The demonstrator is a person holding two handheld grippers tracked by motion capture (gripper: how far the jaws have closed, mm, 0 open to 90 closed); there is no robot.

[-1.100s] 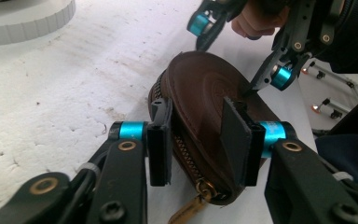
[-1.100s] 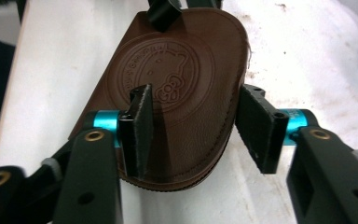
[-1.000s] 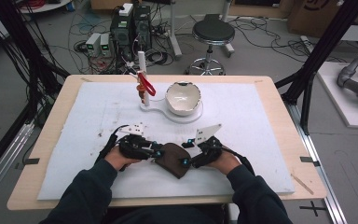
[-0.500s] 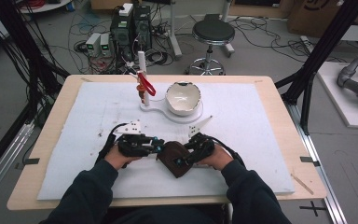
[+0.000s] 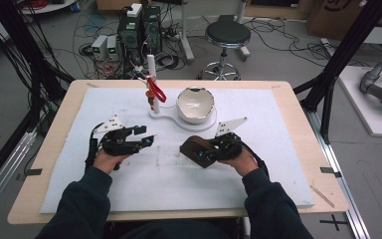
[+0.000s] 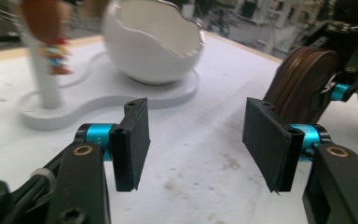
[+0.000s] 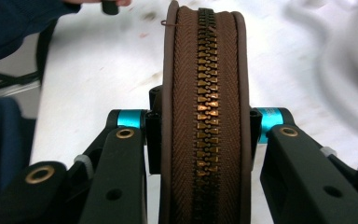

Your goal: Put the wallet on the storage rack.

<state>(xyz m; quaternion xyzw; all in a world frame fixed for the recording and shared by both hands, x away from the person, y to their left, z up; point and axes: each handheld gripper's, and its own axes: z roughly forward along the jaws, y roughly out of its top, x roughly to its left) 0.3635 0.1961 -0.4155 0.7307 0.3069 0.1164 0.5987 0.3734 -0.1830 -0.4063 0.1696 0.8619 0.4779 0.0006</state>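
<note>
Brown zippered pouch (image 7: 204,116) is sitting clenched on edge between the right gripper (image 5: 214,149) jaws, zipper facing its camera, likely for opening; the left gripper (image 6: 193,140), gaping empty, is waiting just beside it.

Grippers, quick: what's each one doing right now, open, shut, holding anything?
Left gripper: open, jaws apart over the white mat, holding nothing.
Right gripper: shut on the brown zipped pouch, clamped from both sides.

White bowl (image 5: 195,104) beside post (image 5: 151,74) (red-tagged).
</note>
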